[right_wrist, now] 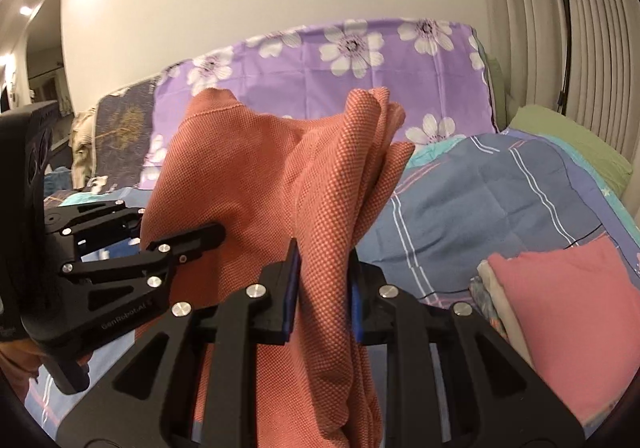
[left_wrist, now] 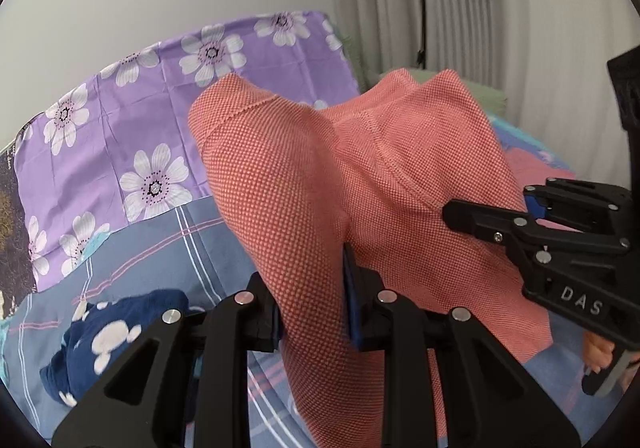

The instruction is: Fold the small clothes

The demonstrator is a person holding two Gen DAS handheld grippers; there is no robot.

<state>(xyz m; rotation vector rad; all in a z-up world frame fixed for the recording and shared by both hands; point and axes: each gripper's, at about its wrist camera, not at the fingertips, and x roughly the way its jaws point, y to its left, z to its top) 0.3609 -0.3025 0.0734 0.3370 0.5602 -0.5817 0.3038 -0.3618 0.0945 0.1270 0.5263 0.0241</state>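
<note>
A coral-orange knit garment (left_wrist: 280, 176) hangs in the air between my two grippers, above the bed. My left gripper (left_wrist: 312, 312) is shut on one bunched part of it, seen close in the left wrist view. My right gripper (right_wrist: 324, 300) is shut on another bunched fold of the same garment (right_wrist: 248, 184). In the left wrist view the right gripper (left_wrist: 480, 216) reaches in from the right, its tips against the cloth. In the right wrist view the left gripper (right_wrist: 192, 240) comes in from the left at the cloth's edge. The garment's lower part is hidden behind my fingers.
A blue plaid quilt (right_wrist: 480, 200) covers the bed. A purple flowered cloth (left_wrist: 132, 128) drapes the back. A navy patterned garment (left_wrist: 108, 344) lies at the left. A stack of folded clothes with a pink top (right_wrist: 560, 312) sits at the right. A green pillow (right_wrist: 568, 144) lies by the curtains.
</note>
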